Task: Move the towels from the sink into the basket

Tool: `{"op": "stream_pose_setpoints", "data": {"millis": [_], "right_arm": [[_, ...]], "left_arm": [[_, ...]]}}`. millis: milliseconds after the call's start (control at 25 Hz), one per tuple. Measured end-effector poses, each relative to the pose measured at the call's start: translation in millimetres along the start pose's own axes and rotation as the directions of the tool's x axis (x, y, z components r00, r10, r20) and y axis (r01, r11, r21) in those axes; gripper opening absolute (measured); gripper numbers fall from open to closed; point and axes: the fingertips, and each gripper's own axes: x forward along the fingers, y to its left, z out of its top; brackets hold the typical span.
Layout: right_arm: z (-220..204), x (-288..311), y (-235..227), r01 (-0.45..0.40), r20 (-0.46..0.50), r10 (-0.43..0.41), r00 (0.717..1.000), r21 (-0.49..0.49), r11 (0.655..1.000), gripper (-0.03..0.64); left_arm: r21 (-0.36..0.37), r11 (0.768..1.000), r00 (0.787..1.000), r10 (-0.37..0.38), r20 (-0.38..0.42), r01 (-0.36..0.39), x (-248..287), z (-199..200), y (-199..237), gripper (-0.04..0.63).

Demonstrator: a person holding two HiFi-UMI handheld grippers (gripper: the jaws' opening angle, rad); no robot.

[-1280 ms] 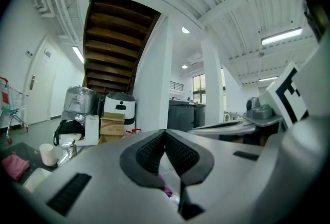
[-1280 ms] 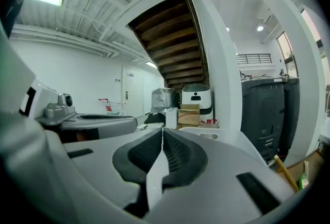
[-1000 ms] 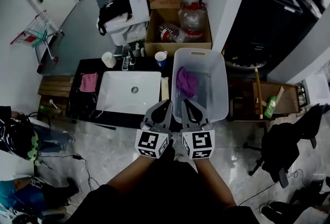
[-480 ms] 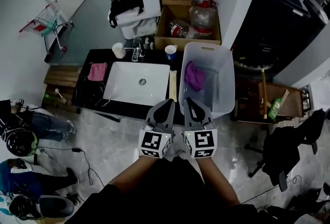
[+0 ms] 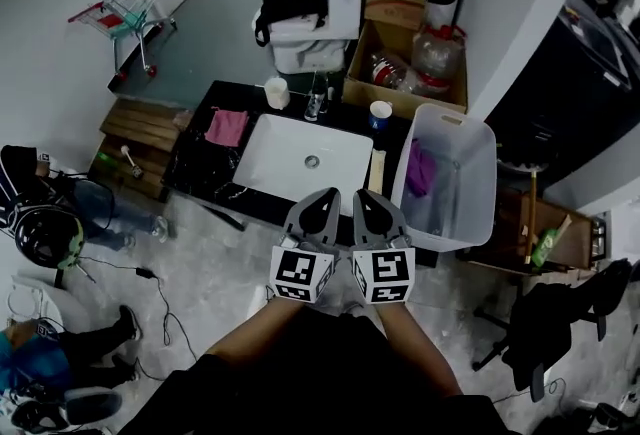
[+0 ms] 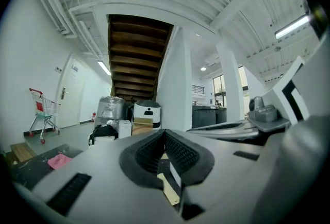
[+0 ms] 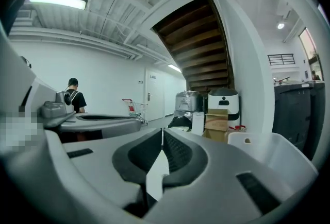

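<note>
Off to the left, a pink towel [image 5: 227, 126] lies flat on the black counter [image 5: 200, 175], just beside the sink [image 5: 290, 161] rather than in it. The white basin itself looks bare, nothing in it but the drain. One cup [image 5: 277, 93] stands behind it by the tap, and another cup [image 5: 380, 111] at its far right corner.

In front of the counter the person holds the two tools side by side and close to the body, both pointing roughly level toward the sink's front edge. The left gripper [image 5: 325, 195] has its jaws brought together with nothing between them. The right gripper [image 5: 362, 195] is the same, closed tight and empty. To me that reads as a ready pose, not a reach: neither tip is near any cloth.

To the right, the basket [image 5: 452, 115] stands against the end of the counter, I'd guess so that a carry from the basin is short. A purple towel [image 5: 420, 168] lies bunched against its left wall, and the rest of its floor is bare. Behind it an open cardboard box [image 5: 395, 101] holds plastic bottles [image 5: 420, 58].
</note>
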Motion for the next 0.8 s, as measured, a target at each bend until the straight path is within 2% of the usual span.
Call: {"op": "stream_pose_setpoints", "data": {"millis": [240,640,800], "right_arm": [[21,55,60,-0.025,0.013,0.025,1.000,-0.010,1.000,0.025],[24,144,178,-0.078,-0.021,0.078,0.997,-0.034,0.996,0.025],[27,169,225,-0.093,0.007,0.095,0.995,-0.104,0.990,0.025]], "left_arm": [[0.019,0.999,0.999,0.043,0.001,-0.043,-20,14,77,0.014],[-0.019,0.992,0.993,0.122,-0.004,-0.122,-69,14,221,0.014],[-0.030,0.991,0.991,0.132,-0.015,-0.132,-91,1,265,0.014]]}}
